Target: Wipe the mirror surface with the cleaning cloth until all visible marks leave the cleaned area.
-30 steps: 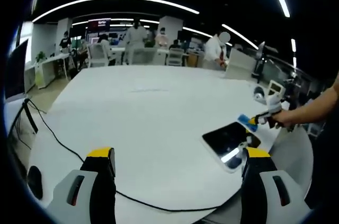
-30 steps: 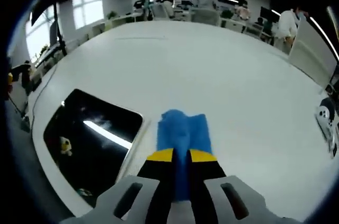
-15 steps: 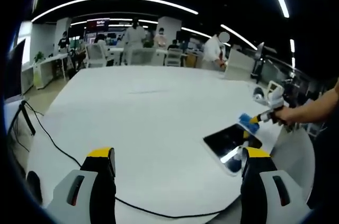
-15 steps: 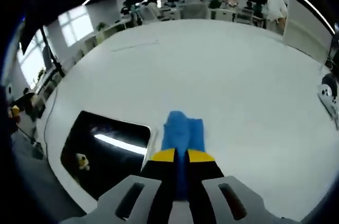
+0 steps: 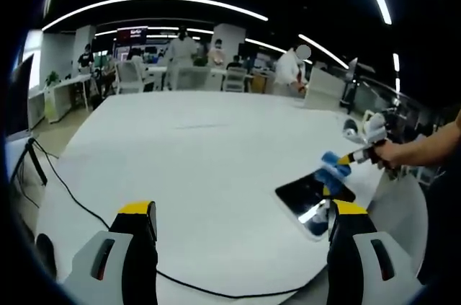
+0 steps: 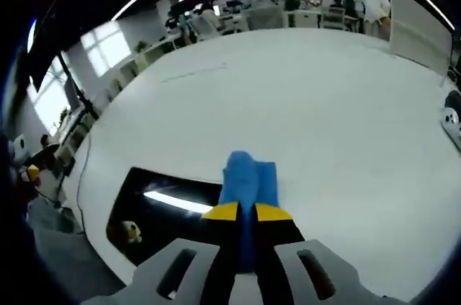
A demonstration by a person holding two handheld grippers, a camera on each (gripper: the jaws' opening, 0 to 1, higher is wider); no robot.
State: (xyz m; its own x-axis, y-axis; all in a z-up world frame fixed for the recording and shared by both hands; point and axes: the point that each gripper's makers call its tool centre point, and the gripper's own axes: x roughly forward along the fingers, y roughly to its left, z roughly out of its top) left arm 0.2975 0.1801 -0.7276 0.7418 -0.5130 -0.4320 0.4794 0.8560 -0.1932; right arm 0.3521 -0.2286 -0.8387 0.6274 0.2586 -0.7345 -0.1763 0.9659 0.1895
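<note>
mirror (image 6: 169, 208) lies flat near the counter (image 6: 310, 103) edge, dark glass in a pale frame, and in the right gripper view it sits just left of and under the cloth (image 6: 248, 175), with its long axis running off to the left of the tool's line. the right tool (image 6: 247, 213) is pressed together on the blue cloth, whose free end sticks out past the yellow tips and seems to overlap the mirror's right end (whether it already touches the glass i cannot tell). so the coming wipe turns on one thing: most of the glass lies to the left of the cloth, and my guess is the stroke has to travel that way along the long axis.

the left tool (image 5: 241, 218) is spread wide with nothing between its yellow tips, low over the near part of the counter and well apart from the mirror (image 5: 311, 191), which lies off to its right. the right hand is clearly the nearer one.

the left gripper view gives the side look: the person's hand (image 5: 385, 152) holding the right tool (image 5: 338, 166) slanted down with the cloth (image 5: 333, 166) at the mirror's far end, and a black cable (image 5: 79, 200) trailing across the counter. the right gripper view instead gives the reflections in the glass, a bright ceiling strip and a small yellow shape; i can make out no marks at this size.
</note>
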